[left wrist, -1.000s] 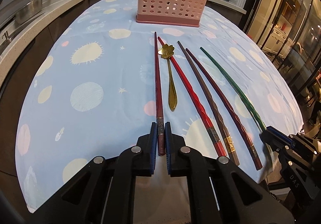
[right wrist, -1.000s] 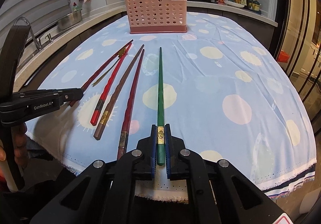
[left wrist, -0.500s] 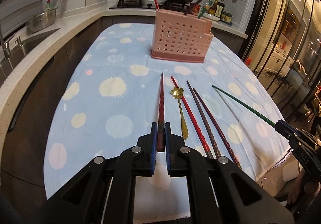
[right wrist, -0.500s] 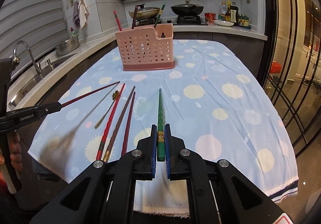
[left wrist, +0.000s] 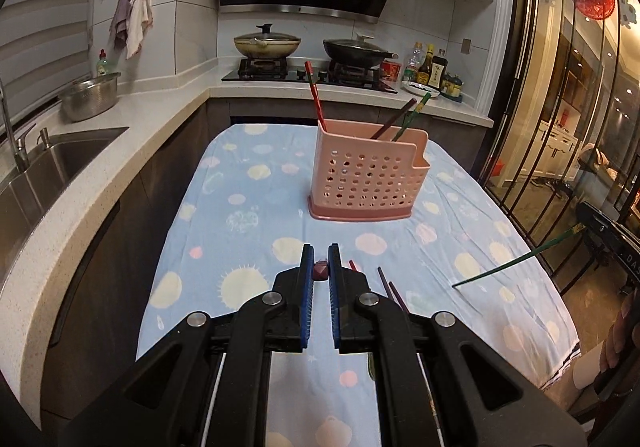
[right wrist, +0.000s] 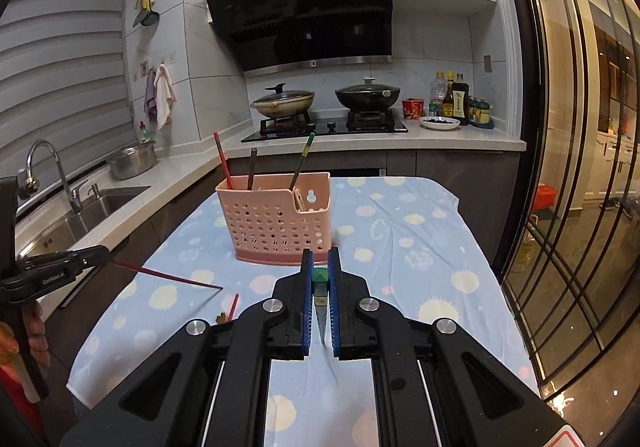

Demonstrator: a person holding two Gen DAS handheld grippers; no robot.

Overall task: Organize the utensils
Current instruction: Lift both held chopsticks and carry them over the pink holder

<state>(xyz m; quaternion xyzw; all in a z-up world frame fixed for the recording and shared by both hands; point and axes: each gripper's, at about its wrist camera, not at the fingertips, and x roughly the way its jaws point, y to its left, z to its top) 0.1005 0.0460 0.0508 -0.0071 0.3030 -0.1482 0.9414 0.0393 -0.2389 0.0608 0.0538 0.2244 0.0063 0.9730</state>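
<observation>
My left gripper (left wrist: 320, 267) is shut on a dark red chopstick (left wrist: 320, 271), held above the table; its shaft shows in the right wrist view (right wrist: 168, 277). My right gripper (right wrist: 320, 271) is shut on a green chopstick (right wrist: 320, 289), whose shaft hangs over the table in the left wrist view (left wrist: 516, 261). A pink perforated utensil holder (left wrist: 368, 183) stands upright ahead with three chopsticks in it; it also shows in the right wrist view (right wrist: 276, 221). Tips of other chopsticks (left wrist: 390, 289) lie on the cloth below my left gripper.
The table wears a blue spotted cloth (left wrist: 256, 207). A counter with a sink (left wrist: 48, 171) runs along the left. A stove with two pans (left wrist: 312, 47) and bottles (left wrist: 432, 67) stands behind. Glass doors (left wrist: 560, 127) are at the right.
Both grippers have lifted their chopsticks off the cloth and risen, tilting up so the holder and kitchen wall fill the views. The other utensils stay on the table.
</observation>
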